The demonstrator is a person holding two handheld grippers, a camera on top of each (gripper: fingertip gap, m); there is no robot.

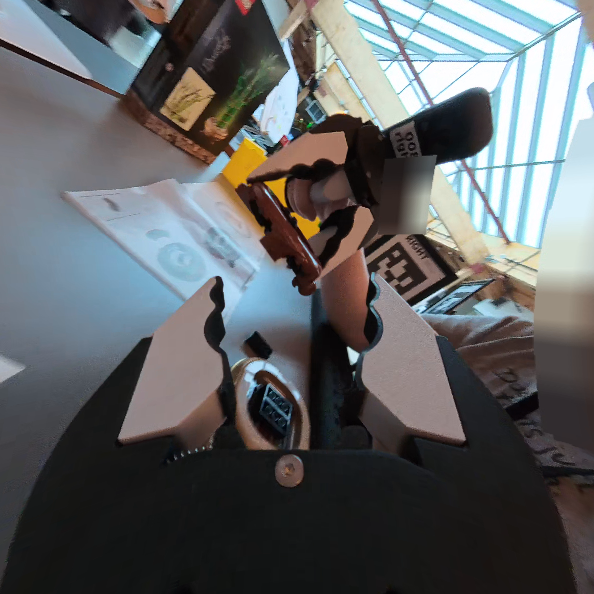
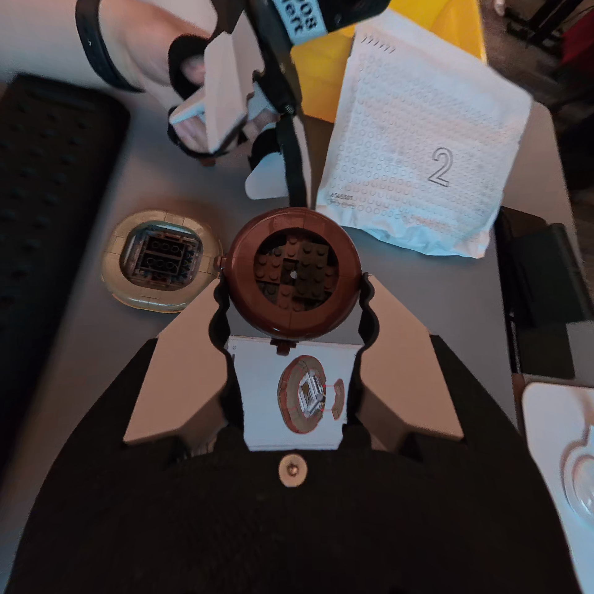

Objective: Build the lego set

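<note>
Assembly seems midway: the right tongs (image 2: 294, 289) are clamped on a brown round disc (image 2: 294, 276), held above the worktop (image 2: 401, 305) just right of the tan base (image 2: 160, 260), which rests on it. Next, I judge, the disc must be aligned over the base's studded well and pressed down. The left tongs (image 1: 295, 318) stand apart, empty, over that base (image 1: 273, 408). Only the right view shows the white numbered bag (image 2: 418, 144) beyond the disc; only the left shows the set's box (image 1: 209, 74).
</note>
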